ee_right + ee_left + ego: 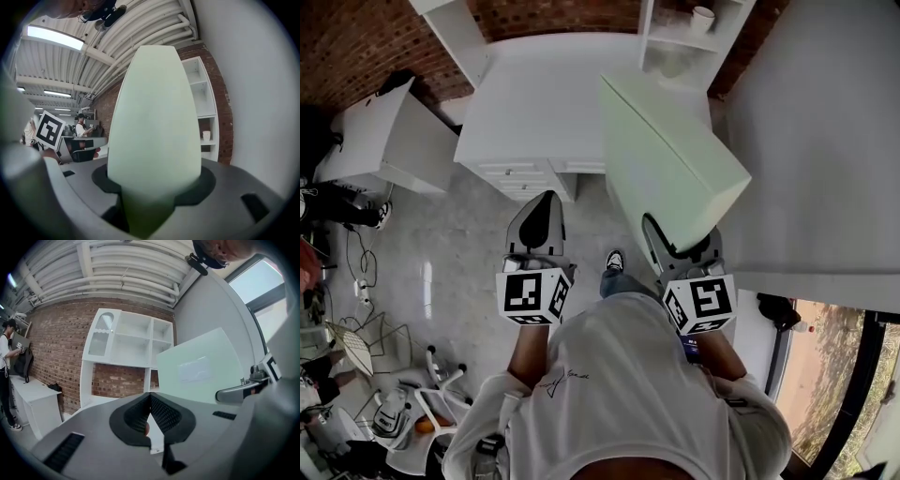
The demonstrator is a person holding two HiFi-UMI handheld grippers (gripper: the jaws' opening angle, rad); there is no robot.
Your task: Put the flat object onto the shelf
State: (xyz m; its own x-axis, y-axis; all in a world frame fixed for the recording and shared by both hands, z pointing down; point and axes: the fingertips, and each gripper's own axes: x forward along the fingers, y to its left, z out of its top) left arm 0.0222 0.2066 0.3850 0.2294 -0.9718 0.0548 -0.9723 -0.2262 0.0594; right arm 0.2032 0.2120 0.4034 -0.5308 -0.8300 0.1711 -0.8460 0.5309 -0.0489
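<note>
Pale green panel (670, 164): right tool (684, 246) clamps its near edge, holding it tilted before the white shelf (684, 42) for placing; left tool (537, 225) closed, empty.

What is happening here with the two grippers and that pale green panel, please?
A person stands facing a white shelf unit with a gripper in each hand. The right gripper is clamped on one edge of the pale green flat panel and holds it up in the air, tilted. The left gripper is shut and holds nothing. The panel is not yet on the shelf.
</note>
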